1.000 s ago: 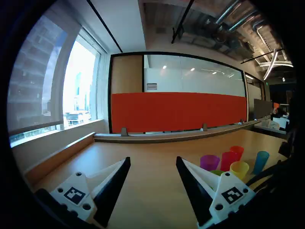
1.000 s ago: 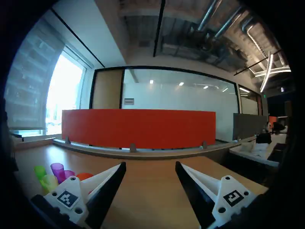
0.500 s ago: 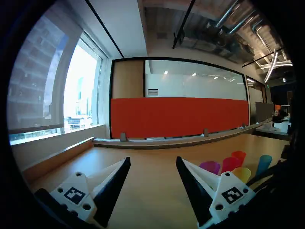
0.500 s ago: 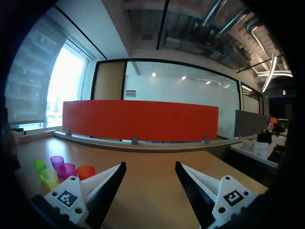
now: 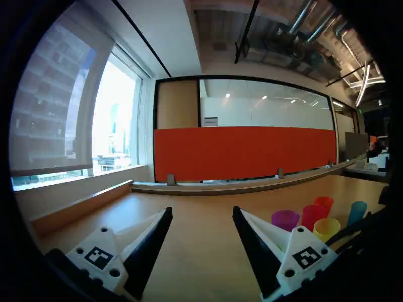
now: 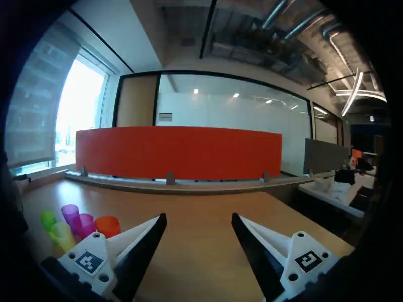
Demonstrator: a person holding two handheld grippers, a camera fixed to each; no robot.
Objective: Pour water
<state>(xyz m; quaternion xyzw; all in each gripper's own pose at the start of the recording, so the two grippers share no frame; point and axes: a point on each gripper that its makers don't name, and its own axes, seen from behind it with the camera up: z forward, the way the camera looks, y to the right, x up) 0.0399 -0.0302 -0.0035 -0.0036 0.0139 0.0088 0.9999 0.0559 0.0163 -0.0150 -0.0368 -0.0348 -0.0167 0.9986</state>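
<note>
A long wooden table [image 5: 151,201] runs up to an orange divider [image 5: 242,151]. In front of the divider, the left gripper [image 5: 202,209] and right gripper [image 6: 198,216] hover, jaws apart, holding nothing. Small colored cups [image 5: 312,216] [image 6: 108,225] cluster upright, nearer than the divider.

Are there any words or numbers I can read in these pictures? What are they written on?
No text can be read here.
The small white sign above the orange panel: too small and blurred to read.
The square black-and-white markers on the left gripper and right gripper: patterns, not words.
The coloured cups: no writing visible.
</note>
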